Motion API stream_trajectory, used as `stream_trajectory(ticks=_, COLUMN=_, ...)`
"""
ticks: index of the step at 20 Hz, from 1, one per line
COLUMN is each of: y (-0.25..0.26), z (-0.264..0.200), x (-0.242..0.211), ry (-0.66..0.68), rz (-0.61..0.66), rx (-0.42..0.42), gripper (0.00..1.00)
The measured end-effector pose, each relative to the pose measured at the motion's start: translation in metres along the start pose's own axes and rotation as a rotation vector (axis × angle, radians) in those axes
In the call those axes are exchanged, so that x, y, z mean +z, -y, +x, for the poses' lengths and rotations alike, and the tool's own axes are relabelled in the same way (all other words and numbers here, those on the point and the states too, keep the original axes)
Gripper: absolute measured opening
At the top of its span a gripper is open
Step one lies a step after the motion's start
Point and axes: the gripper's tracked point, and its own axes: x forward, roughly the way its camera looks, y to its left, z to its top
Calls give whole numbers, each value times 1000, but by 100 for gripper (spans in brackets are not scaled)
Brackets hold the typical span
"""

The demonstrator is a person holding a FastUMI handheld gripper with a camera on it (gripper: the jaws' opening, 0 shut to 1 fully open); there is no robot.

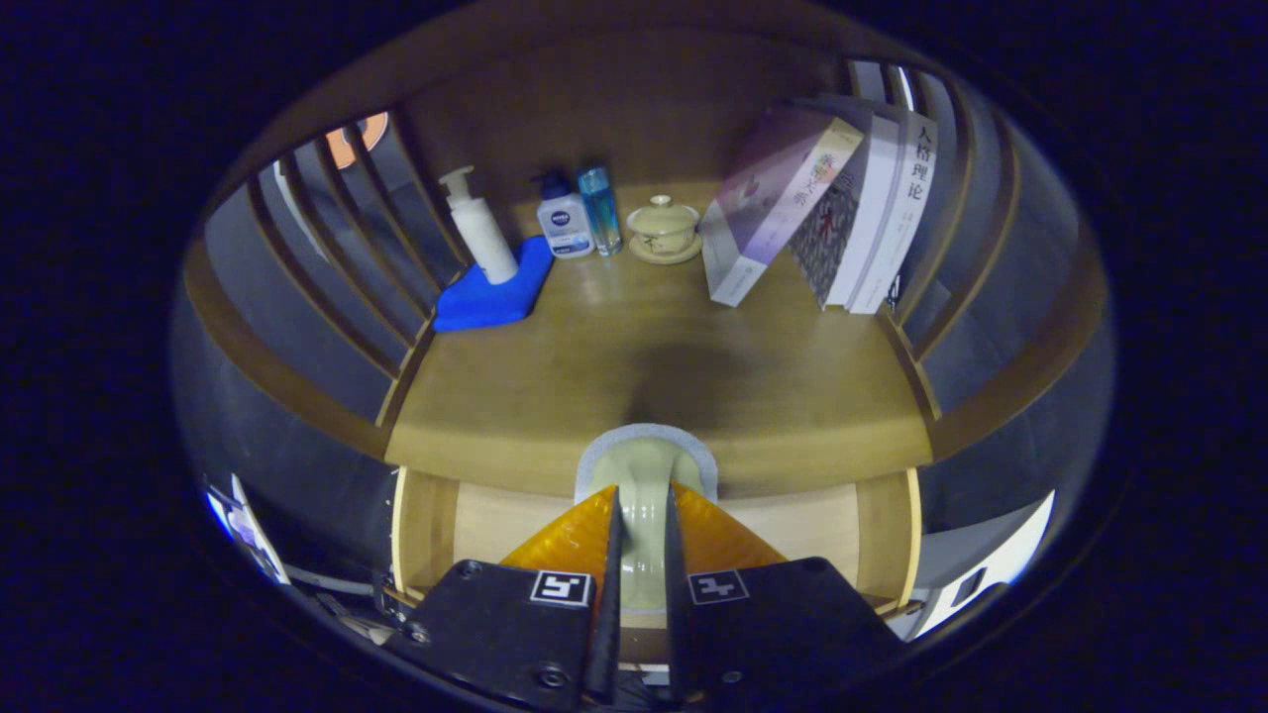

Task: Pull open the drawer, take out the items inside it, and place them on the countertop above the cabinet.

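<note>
While the two fingers press in from either side of it, a pale green cup sits clamped in the gripper, its grey-rimmed mouth just past the fingertips and level with the front edge of the countertop. Below that edge, the pulled-out drawer shows its light wooden floor behind and to both sides of the cup. Beyond the cup, the countertop stretches back to a wooden rear panel. At the far end of it, straight ahead of the cup, stands a small lidded tea bowl on a saucer. Left of that bowl are a slim blue bottle, a white-and-blue bottle, and a white pump bottle standing on a folded blue cloth. Right of the bowl, several books lean leftward against the slatted side of the cabinet.
</note>
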Motion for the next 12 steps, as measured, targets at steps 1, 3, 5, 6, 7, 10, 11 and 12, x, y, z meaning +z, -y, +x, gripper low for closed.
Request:
stream_trajectory(ticks=1, y=-1, z=5, x=10, ry=2, rz=-5, rx=-5, gripper=22)
stream_trajectory(ticks=3, y=-6, z=15, x=22, ry=-7, rz=-8, rx=4, gripper=23)
stream_trajectory(ticks=5, y=-15, z=28, x=31, ry=-27, rz=5, rx=30, gripper=23)
stream_trajectory(ticks=6, y=-13, z=38, x=36, ry=-35, rz=10, rx=22, gripper=23)
stream_trajectory(ticks=7, y=-10, z=47, x=42, ry=-39, rz=11, rx=6, gripper=23)
stream_trajectory(ticks=10, y=-4, z=66, x=54, ry=-32, rz=16, rx=-28, gripper=22)
stream_trajectory(ticks=11, y=-3, z=71, x=53, ry=-42, rz=27, rx=-28, gripper=22)
stream_trajectory(ticks=12, y=-5, z=75, x=51, ry=-51, rz=42, rx=-18, gripper=22)
